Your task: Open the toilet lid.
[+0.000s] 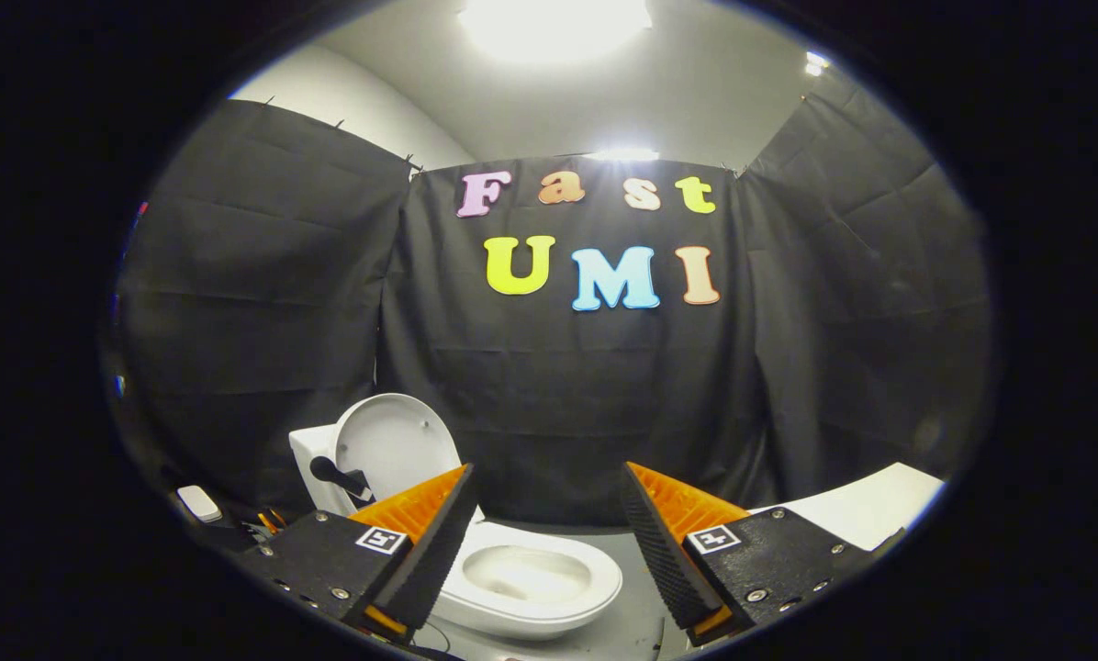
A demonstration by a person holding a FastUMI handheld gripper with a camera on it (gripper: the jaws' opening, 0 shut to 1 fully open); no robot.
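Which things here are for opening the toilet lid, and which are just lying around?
For the job:
toilet lid, already standing up against the tank
toilet bowl, uncovered, beyond the fingers
gripper, fingers apart, holding nothing

Just lying about:
small white object beside the toilet, too small to tell what
white surface past the other finger
black cloth wall

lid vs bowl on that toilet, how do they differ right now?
Pose: the lid stands raised, nearly upright against the tank; the bowl lies flat, opening upward.
Shape: the lid shows as a flat oval panel; the bowl is a hollow basin with a thick rim.
Position: the lid sits beyond one finger of the open gripper; the bowl lies low between the fingers.
Shared: both white and oval.
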